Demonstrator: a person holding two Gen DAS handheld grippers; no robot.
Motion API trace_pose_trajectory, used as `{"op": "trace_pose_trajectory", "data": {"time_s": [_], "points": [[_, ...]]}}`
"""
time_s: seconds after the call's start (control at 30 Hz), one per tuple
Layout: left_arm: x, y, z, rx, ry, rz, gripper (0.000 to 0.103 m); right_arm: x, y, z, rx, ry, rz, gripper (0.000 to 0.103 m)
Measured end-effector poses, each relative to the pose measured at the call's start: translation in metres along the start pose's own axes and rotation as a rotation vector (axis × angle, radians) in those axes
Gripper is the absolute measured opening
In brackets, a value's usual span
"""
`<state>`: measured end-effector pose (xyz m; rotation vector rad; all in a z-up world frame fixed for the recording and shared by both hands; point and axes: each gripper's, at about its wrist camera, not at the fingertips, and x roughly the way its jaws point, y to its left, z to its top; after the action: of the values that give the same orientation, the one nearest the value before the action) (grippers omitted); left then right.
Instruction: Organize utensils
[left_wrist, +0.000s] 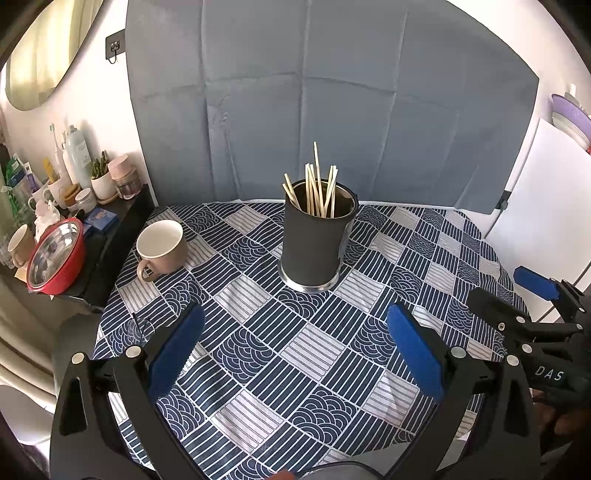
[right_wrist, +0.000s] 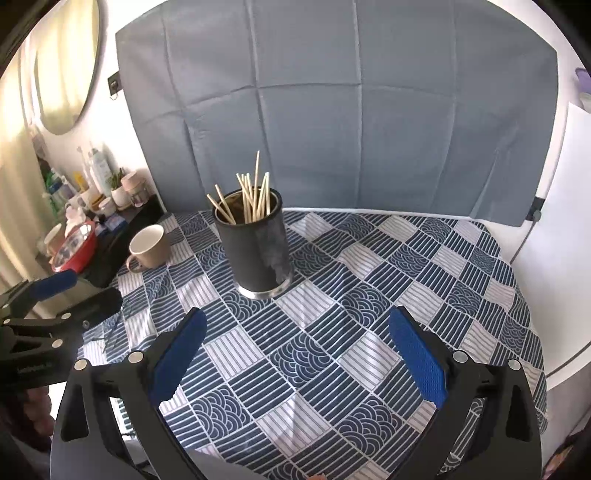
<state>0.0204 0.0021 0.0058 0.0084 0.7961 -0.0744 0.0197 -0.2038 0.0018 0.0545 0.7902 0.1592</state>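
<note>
Legible writing: the letters "DAS" in white on the black body of the right gripper (left_wrist: 532, 295), seen from the left wrist view. A line of small print on the left gripper (right_wrist: 70, 291) body in the right wrist view is too blurred to read.

The pale wooden chopsticks (left_wrist: 316, 192) stand bundled in a tall black cylindrical holder with a metal base (left_wrist: 314, 247). Their long axes run near vertical, upper ends fanning slightly outward; one stick rises above the rest. The holder stands upright on the blue-and-white patterned tablecloth (left_wrist: 295, 350), toward the far edge of the table, just before the grey fabric backdrop (left_wrist: 314, 92).

A beige ceramic mug with a white interior (left_wrist: 162, 245) sits near the table's far left corner, well apart from the holder, mouth tilted toward the camera, handle toward the near side.

Left gripper: blue-padded fingers spread wide, holding nothing, above the near part of the cloth. Right gripper (right_wrist: 295, 354): likewise spread wide, empty, touching nothing.
</note>
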Motion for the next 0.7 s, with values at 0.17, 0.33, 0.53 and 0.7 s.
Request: {"op": "trace_pose_trajectory", "data": {"time_s": [0.17,0.33,0.53,0.7], "points": [[-0.0020,-0.0006,-0.0009,0.004,-0.007,-0.006,0.097,0.0001,-0.0001,-0.0001,0.000,-0.001,0.003,0.095],[-0.0033,-0.0021,-0.0019,0.010,-0.008,-0.009,0.097,0.0017,0.0007,-0.0012,-0.003,0.004,0.008,0.095],[-0.0046,-0.0027,-0.0014,0.011,-0.010,-0.005,0.097,0.0027,0.0010,-0.0023,-0.004,0.010,0.014,0.095],[-0.0056,-0.0019,-0.0010,0.008,-0.017,0.001,0.097,0.0031,0.0002,-0.0019,-0.004,0.014,0.020,0.095]]}}
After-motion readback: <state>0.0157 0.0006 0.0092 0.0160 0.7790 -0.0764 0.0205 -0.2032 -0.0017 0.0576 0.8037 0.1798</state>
